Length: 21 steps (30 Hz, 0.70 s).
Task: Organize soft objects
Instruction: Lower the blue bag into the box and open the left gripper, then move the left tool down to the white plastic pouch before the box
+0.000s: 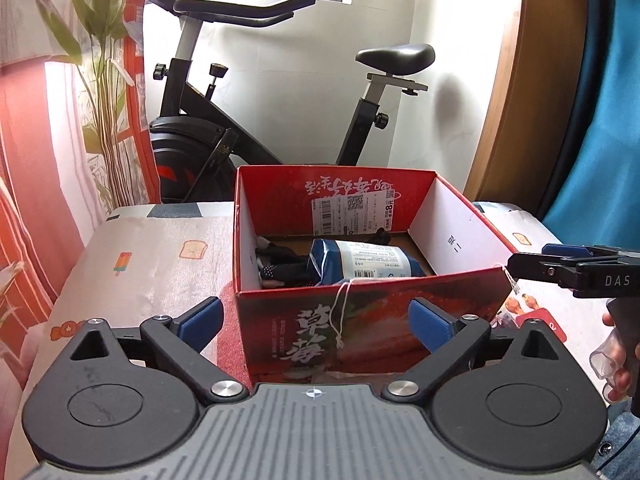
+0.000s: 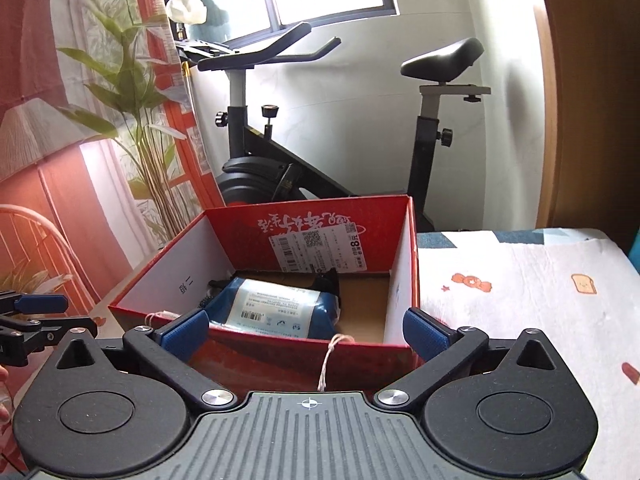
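While both grippers idle:
Left gripper [image 1: 316, 316]: jaws spread, empty.
Right gripper [image 2: 306, 332]: jaws spread, empty.
Red box [image 1: 360, 320]: blue packet [image 1: 360, 262] inside, black gloves [image 1: 280, 266] at 9 o'clock.

Each handheld black plastic left gripper [image 1: 316, 320] and matching black right gripper [image 2: 306, 332] shares one build: two angled link arms tipped with ribbed blue rubber pads [image 1: 204, 316], silver round pivot screws [image 1: 225, 389], twin black discs at seven and five o'clock, and a ridged grey housing [image 1: 316, 432] bearing a small crosshair mark.

At four o'clock, bare fingers [image 1: 618, 364] show.
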Each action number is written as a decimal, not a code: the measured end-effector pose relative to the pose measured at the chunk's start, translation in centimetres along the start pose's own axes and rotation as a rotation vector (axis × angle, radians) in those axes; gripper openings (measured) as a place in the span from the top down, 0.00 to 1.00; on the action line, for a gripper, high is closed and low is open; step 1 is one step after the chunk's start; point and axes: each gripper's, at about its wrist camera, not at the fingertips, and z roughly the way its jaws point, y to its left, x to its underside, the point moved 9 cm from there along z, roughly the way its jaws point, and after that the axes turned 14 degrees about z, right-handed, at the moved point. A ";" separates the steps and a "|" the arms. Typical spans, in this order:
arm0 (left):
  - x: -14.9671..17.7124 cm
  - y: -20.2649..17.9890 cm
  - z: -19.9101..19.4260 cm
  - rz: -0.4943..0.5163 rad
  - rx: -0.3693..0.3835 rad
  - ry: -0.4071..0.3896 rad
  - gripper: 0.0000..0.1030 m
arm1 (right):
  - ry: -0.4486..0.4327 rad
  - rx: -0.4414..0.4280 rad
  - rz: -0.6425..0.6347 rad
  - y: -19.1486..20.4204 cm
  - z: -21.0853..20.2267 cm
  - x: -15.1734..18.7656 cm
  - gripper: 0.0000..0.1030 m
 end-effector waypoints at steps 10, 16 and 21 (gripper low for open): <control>3.8 0.1 -0.1 -0.025 -0.029 0.063 0.00 | 0.055 0.013 0.040 -0.9 -1.3 5.5 0.00; 6.0 0.5 0.7 -0.043 -0.035 0.122 0.00 | 0.124 0.005 0.103 -1.3 -0.3 8.4 0.00; 8.0 0.6 1.1 -0.078 -0.024 0.164 0.00 | 0.176 0.049 0.061 -0.6 0.7 10.4 0.00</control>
